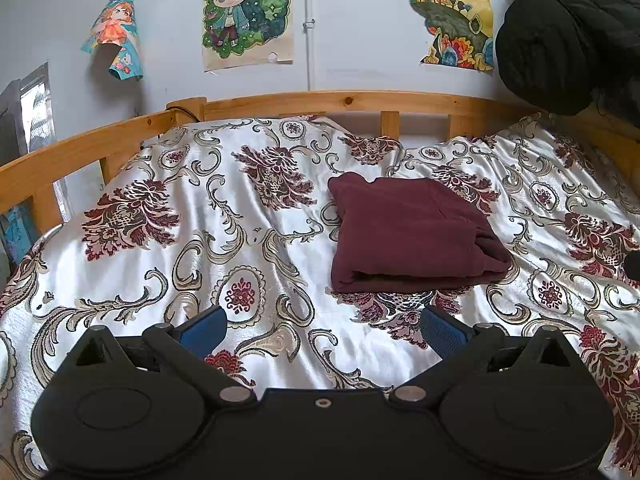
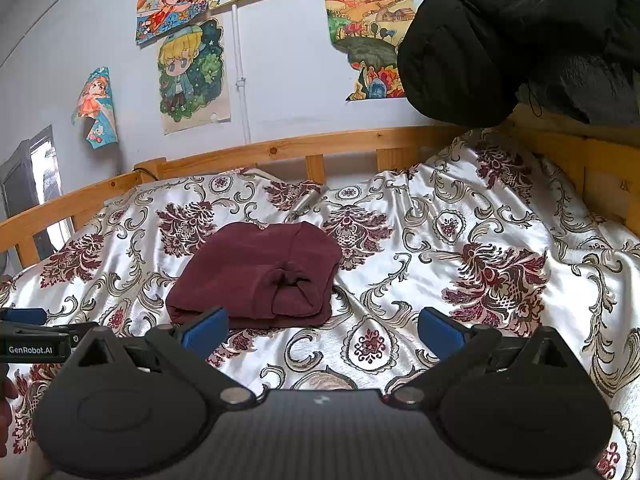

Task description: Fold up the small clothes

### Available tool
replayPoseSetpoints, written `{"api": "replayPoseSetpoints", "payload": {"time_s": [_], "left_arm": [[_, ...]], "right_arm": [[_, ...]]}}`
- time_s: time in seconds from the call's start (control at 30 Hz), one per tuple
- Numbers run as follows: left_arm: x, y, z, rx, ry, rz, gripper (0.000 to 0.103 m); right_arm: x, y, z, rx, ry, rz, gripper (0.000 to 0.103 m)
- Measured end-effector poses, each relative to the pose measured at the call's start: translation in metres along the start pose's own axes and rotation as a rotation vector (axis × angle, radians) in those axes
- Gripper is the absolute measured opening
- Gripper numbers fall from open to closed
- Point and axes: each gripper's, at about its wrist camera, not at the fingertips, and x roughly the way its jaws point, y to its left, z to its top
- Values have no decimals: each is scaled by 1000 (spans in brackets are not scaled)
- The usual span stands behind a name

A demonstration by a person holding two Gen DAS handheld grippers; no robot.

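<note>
- Folded maroon knit garment point(image 1: 412, 232) lies as a compact bundle mid-bed on the white satin bedspread with burgundy floral scrolls point(image 1: 224, 216), near the far wooden rail point(image 1: 320, 100).
- Left gripper point(image 1: 322, 330) and right gripper point(image 2: 322, 330) hover near it, blue-padded fingers spread, holding nothing.
- Folding appears complete; next likely calls for setting it aside.

Both wrist views face the headboard point(image 1: 348, 101), sharing the bedspread point(image 2: 460, 208).
</note>
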Motion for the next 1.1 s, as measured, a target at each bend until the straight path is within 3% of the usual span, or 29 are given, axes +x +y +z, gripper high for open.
{"api": "replayPoseSetpoints", "payload": {"time_s": [0.27, 1.1], "left_arm": [[8, 3, -1, -28, 90, -15, 102], [6, 3, 2, 14, 83, 8, 102]], "right_arm": [[0, 0, 0, 0, 1, 0, 103], [0, 2, -1, 4, 6, -4, 103]]}}
